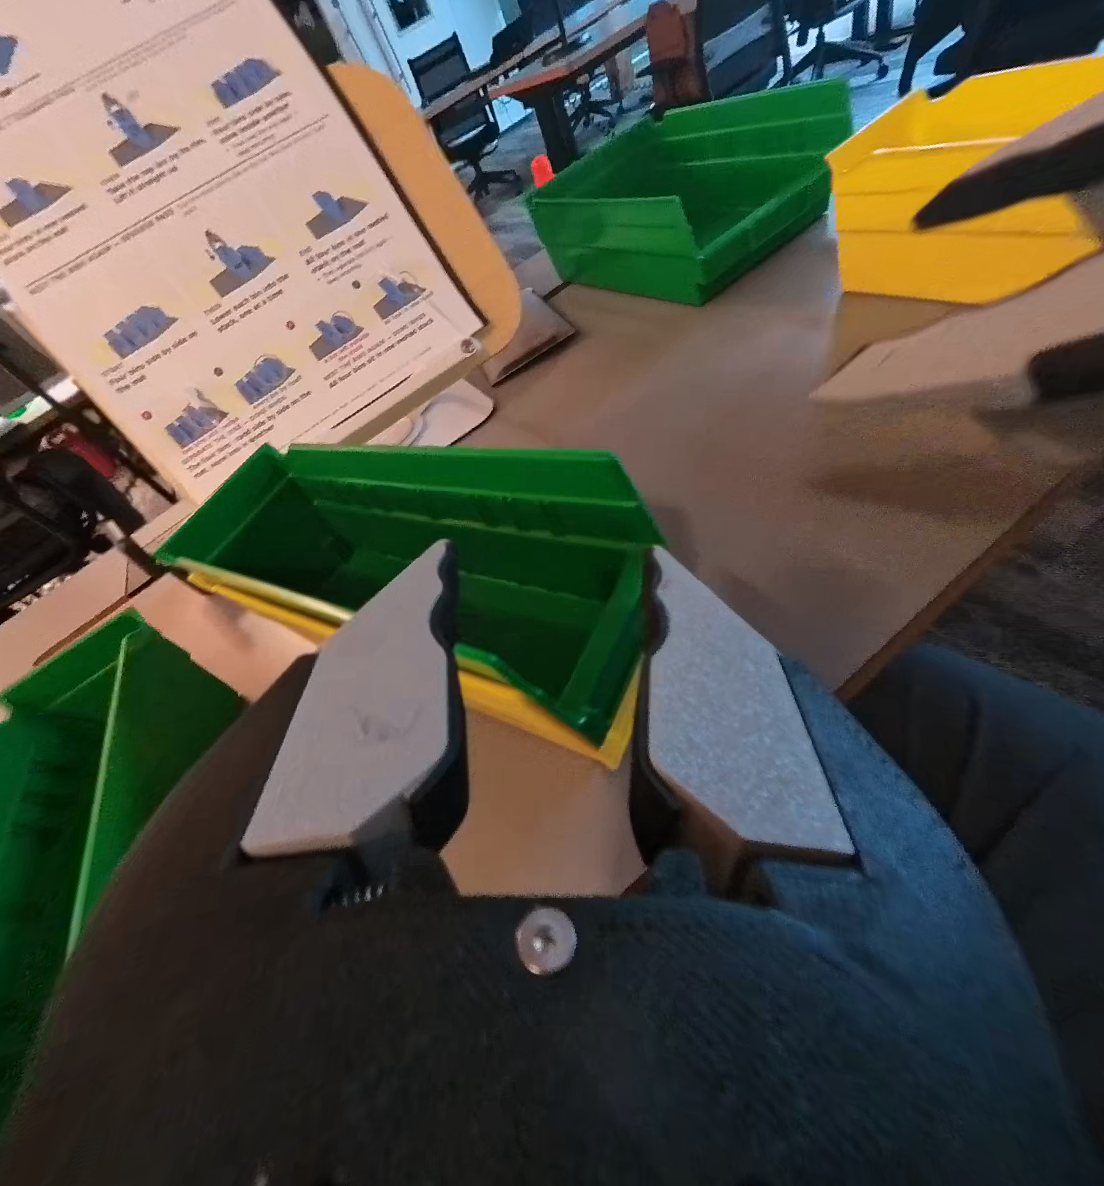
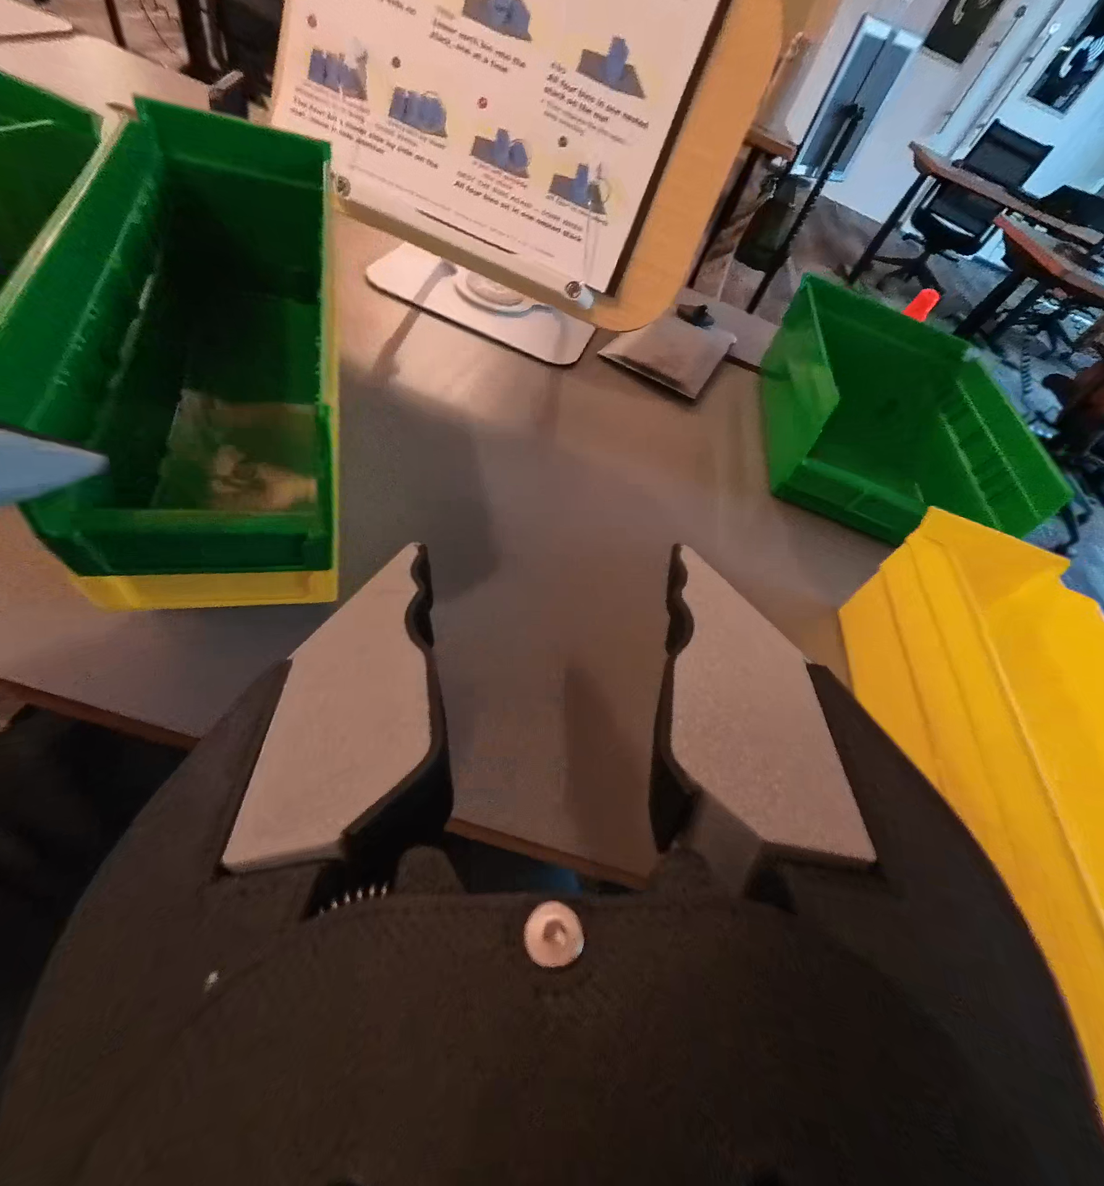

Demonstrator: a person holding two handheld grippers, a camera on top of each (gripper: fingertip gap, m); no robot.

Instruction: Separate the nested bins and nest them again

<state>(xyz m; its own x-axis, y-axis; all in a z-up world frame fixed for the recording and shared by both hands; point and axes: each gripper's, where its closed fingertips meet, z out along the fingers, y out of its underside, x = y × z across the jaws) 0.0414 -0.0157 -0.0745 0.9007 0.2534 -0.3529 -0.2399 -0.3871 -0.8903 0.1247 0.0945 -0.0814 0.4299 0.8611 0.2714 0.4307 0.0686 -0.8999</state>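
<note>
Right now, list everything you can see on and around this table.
Green bins: three; one nested in a yellow bin, one far left, one right.
Yellow bins: two; one under that green bin, one loose near right.
Instruction board: one, white, behind on a stand.
Table: one, grey-brown.
Cone: one, orange, background floor.
Left gripper: one, black and grey, jaws open at the nested bin's corner.
Right gripper: one, black and grey, jaws open above bare table.

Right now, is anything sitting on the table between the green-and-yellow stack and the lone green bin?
No. In the right wrist view, the table is bare between the stack and the green bin; the sign's stand sits farther back.
</note>
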